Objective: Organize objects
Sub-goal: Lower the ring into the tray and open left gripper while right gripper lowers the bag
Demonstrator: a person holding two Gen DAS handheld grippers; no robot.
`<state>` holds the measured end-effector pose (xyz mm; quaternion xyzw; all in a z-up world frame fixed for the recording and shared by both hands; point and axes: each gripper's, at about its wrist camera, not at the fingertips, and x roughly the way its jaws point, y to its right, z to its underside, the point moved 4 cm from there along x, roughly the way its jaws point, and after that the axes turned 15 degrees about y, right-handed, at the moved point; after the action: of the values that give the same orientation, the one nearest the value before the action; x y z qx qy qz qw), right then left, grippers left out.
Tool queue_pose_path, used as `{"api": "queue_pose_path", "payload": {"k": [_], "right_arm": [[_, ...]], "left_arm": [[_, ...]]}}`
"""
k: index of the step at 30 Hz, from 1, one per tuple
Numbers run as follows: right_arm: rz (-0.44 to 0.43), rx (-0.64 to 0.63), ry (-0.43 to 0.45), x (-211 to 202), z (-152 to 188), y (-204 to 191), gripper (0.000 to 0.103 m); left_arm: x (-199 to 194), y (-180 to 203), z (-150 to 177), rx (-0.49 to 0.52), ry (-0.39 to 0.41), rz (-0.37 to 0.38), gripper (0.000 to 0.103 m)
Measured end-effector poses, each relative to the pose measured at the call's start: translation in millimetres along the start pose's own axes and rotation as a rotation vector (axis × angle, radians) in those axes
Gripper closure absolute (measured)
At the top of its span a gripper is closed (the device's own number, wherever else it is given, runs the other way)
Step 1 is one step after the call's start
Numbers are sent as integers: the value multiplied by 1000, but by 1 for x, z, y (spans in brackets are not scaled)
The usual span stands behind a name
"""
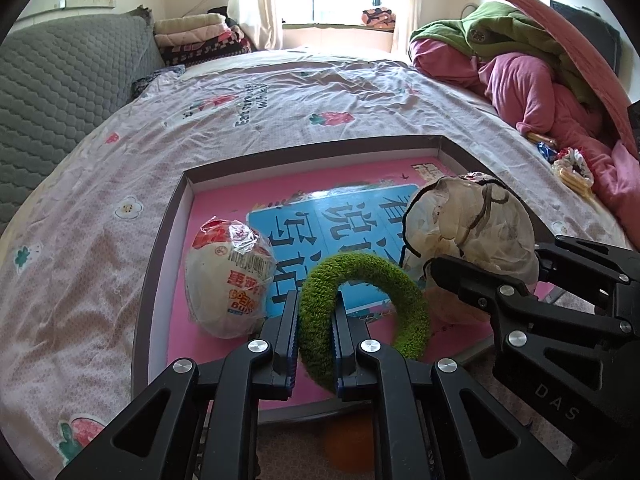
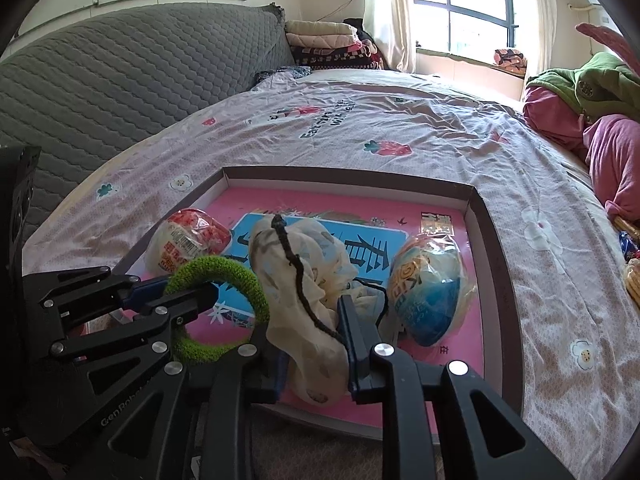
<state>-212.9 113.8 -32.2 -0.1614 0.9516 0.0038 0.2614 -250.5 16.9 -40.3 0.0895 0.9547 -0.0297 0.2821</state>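
Note:
A shallow box tray (image 1: 168, 240) with a pink printed floor lies on the bed. My left gripper (image 1: 315, 308) is shut on a fuzzy green ring (image 1: 360, 272), which stands upright over the tray's near edge. A red-and-white wrapped snack (image 1: 228, 280) rests in the tray just left of it. My right gripper (image 2: 310, 344) is shut on a cream cloth bundle (image 2: 304, 264) with a black cord, held above the tray floor. A blue wrapped snack (image 2: 428, 296) lies in the tray to its right. The right wrist view also shows the left gripper (image 2: 192, 288) and the green ring (image 2: 224, 276).
The flowered bedsheet (image 1: 280, 92) spreads around the tray. A grey quilted headboard (image 1: 60, 80) stands at left. Pink and green bedding (image 1: 520, 80) is piled at right, with loose snack packets (image 1: 572, 168) beside it. Folded blankets (image 1: 200, 36) are stacked near the window.

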Motion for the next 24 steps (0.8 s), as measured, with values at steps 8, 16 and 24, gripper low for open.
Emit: {"api": "queue_pose_path", "payload": {"k": [8, 16, 24], "right_arm": [[17, 4, -15, -1, 7, 1, 72], [26, 14, -29, -2, 8, 2, 67], [32, 17, -35, -7, 10, 4, 66]], "left_arm": [[4, -1, 3, 1, -21, -13, 89], [7, -5, 5, -6, -42, -23, 84], [7, -9, 6, -24, -60, -20, 75]]}}
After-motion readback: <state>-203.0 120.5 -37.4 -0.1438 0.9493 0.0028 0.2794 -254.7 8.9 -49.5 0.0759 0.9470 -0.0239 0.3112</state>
